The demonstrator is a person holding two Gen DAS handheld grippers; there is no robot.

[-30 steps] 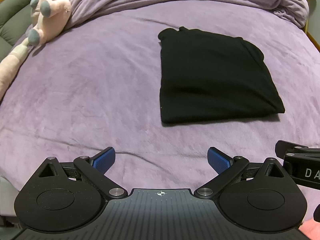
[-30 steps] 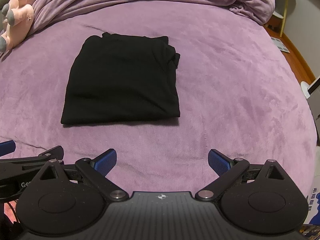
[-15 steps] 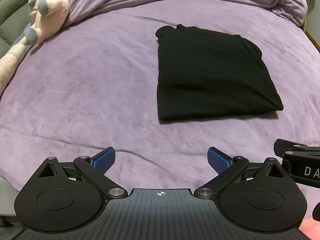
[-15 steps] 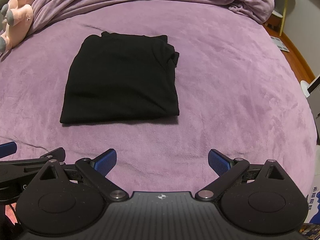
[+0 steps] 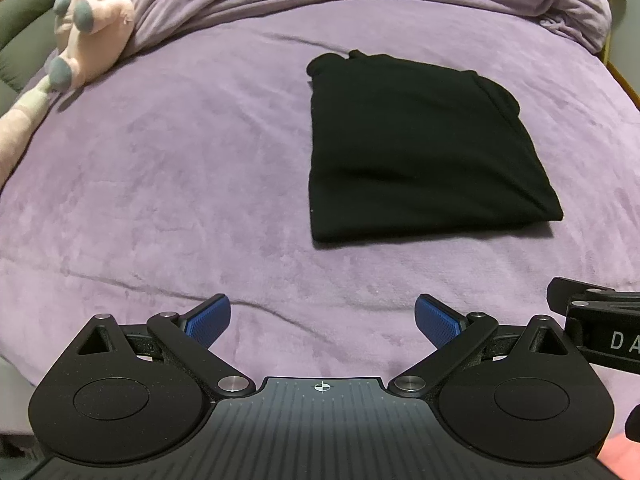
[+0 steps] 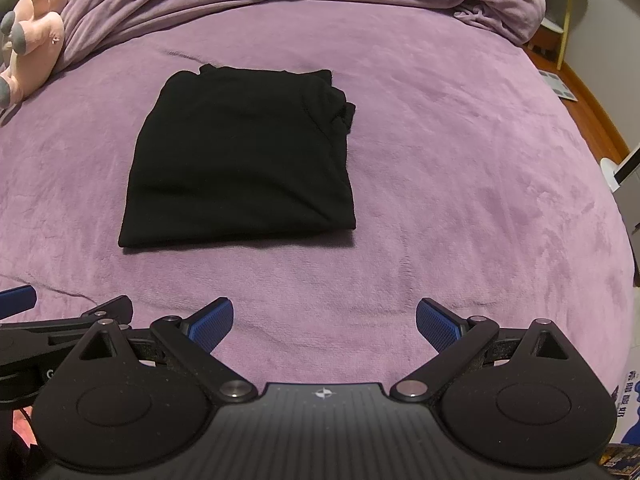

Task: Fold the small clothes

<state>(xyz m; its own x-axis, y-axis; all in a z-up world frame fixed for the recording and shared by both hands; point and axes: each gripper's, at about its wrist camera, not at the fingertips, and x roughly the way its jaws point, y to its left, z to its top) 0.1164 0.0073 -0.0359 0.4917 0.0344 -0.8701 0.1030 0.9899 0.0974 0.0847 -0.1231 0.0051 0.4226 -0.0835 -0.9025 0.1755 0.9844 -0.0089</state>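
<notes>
Left claw (image 5: 323,318) wide, holding nothing | right claw (image 6: 325,320) wide, holding nothing | purple plush bed (image 6: 460,168) beneath both | folded black knit garment (image 6: 240,160) flat mid-bed, apart from claws | pink plush toy (image 5: 86,36) far left

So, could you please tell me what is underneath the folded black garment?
The black garment lies flat on the purple blanket, which shows all around it. Whatever sits directly beneath the fabric is covered.
</notes>
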